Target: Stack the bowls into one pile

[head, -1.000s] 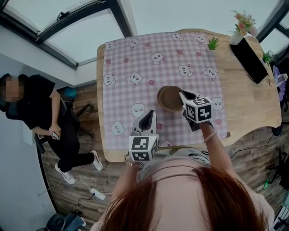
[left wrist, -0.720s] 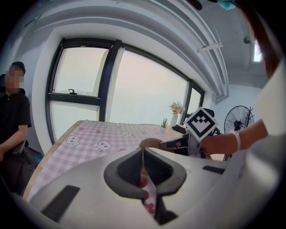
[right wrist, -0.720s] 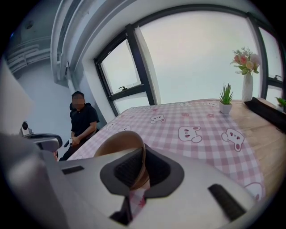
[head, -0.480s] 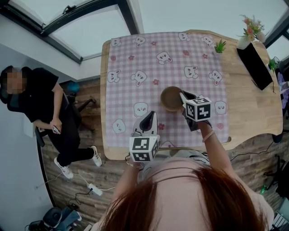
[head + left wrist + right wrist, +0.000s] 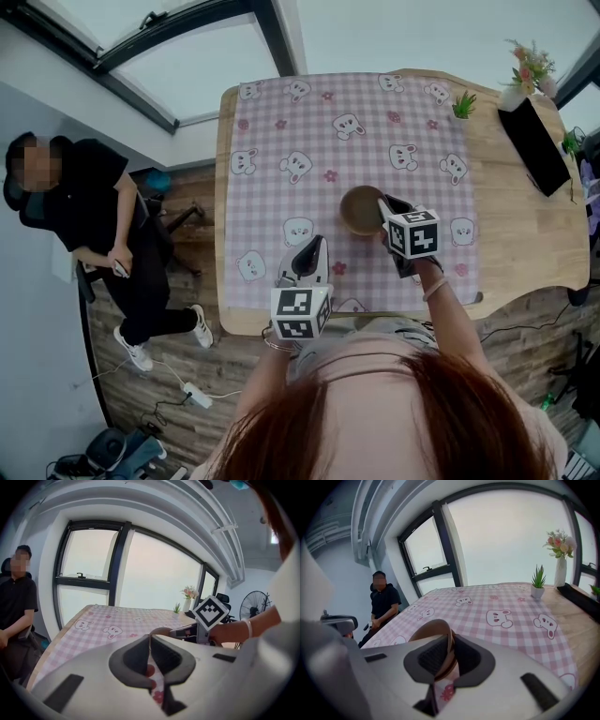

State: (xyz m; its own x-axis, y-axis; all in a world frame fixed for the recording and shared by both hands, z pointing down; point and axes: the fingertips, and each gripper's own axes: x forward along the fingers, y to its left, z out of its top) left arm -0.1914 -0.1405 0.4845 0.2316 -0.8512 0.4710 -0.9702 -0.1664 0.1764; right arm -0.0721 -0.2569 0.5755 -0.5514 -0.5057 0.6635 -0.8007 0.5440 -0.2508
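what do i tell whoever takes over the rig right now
Left gripper: shut, empty, over the near edge of the cloth.
Right gripper: shut on the rim of the bowl.
Bowl: brown, mid-cloth; no other loose bowls in view.
Done: stacking looks finished, though how many bowls are nested can't be counted.
Left: probably just open the right gripper and pull back.

A brown bowl [image 5: 360, 208], a pink-and-white gingham tablecloth [image 5: 319, 141] printed with white bunny faces and small pink flowers, and a pale honey-coloured wooden table [image 5: 525, 234].
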